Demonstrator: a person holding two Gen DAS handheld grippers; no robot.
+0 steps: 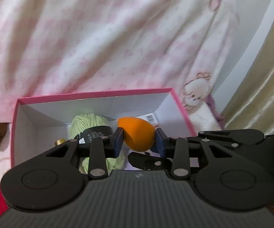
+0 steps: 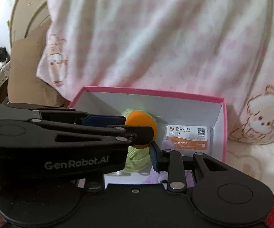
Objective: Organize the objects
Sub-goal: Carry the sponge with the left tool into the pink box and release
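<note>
My left claw (image 1: 139, 139) grips the orange sponge (image 1: 137, 134) between its pads, over the open pink box (image 1: 102, 94). Below it lie green yarn (image 1: 86, 122) and a card (image 2: 186, 136) on the box floor. My right claw (image 2: 152, 150) sits beside it; whether it holds anything, I cannot tell.

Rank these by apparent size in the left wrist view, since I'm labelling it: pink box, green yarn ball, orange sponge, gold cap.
1. pink box
2. green yarn ball, partly hidden, so unsure against the sponge
3. orange sponge, nearer the camera
4. gold cap
</note>
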